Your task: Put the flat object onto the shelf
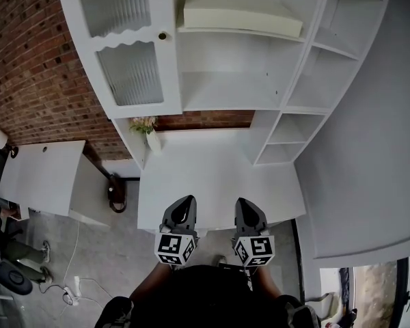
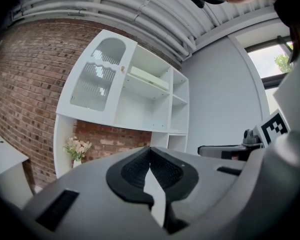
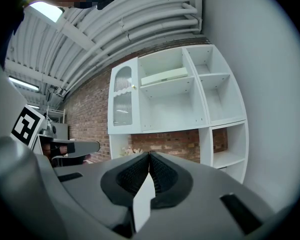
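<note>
The flat object [image 1: 242, 14] is lying on the upper shelf [image 1: 191, 29] of the white cabinet [image 1: 229, 91], in the wide middle bay. It is pale cream and is taking up most of that shelf's width, with its long side running along the front edge. It could be a board or a shallow box; from this angle I cannot tell which. Nothing is touching it, and both grippers are hanging well away from it.

In the left gripper view the object [image 2: 149, 78] is showing as a thin pale slab high in the cabinet, and in the right gripper view it [image 3: 165, 76] is sitting in the same bay. To its left a door [image 1: 126, 46] with ribbed glass is standing shut, a small knob [image 1: 162, 36] at its edge. To its right, narrow open compartments are running down the cabinet's side.

Below the shelves a white desk [image 1: 212, 176] is stretching toward the person, with red brick [image 1: 34, 60] showing behind it. A small vase of flowers [image 1: 149, 132] is standing at the desk's back left corner, against the cabinet's side panel.

The left gripper [image 1: 184, 202] and the right gripper [image 1: 244, 202] are hovering side by side over the desk's near edge, close to the person's body and pointing at the cabinet. The left gripper's [image 2: 150, 154] jaws are pressing together with nothing between them. The right gripper's [image 3: 149, 159] jaws are likewise meeting pad to pad, empty.
</note>
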